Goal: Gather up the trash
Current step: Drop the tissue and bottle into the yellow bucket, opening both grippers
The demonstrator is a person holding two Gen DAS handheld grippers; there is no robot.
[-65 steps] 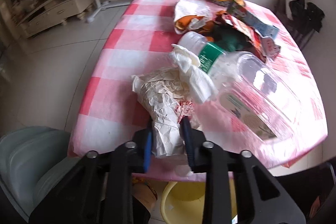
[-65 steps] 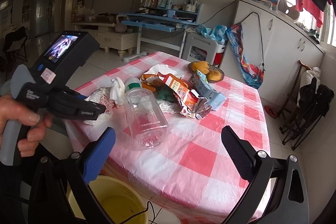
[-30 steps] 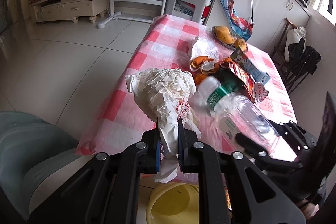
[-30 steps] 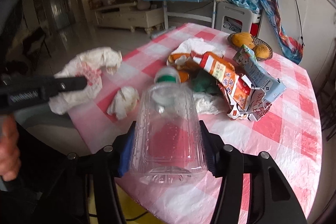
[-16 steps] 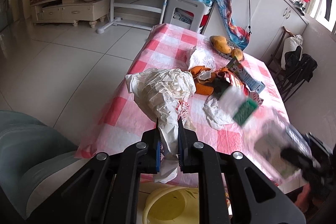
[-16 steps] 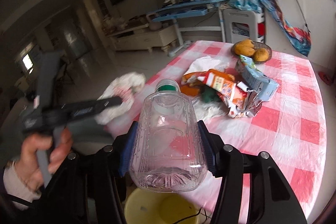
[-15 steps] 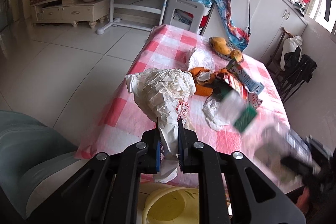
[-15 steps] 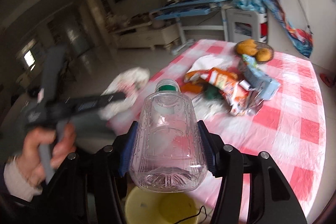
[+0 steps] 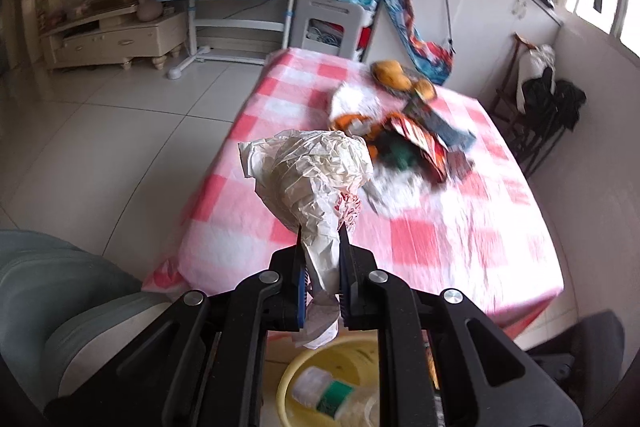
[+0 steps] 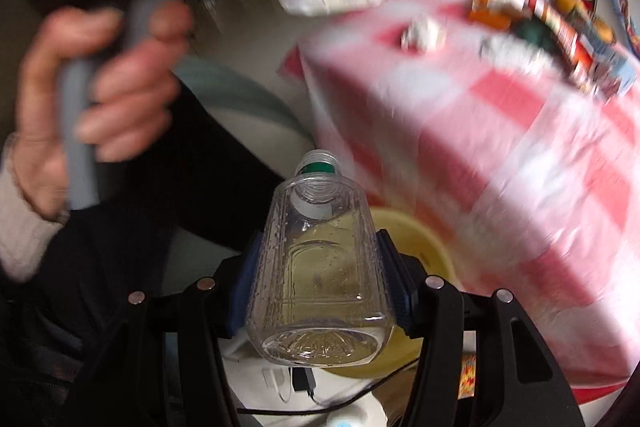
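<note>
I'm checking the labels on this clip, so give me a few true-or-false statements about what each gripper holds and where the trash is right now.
1. The left gripper is shut on the crumpled white bag. True.
2. The right gripper is open and holds nothing. False: it is shut on the clear plastic bottle.
3. The bottle has a green cap band. True.
4. The yellow bin stands on the table. False: it is low down, beside the table's edge.
5. Wrappers and cartons lie on the checked tablecloth. True.
</note>
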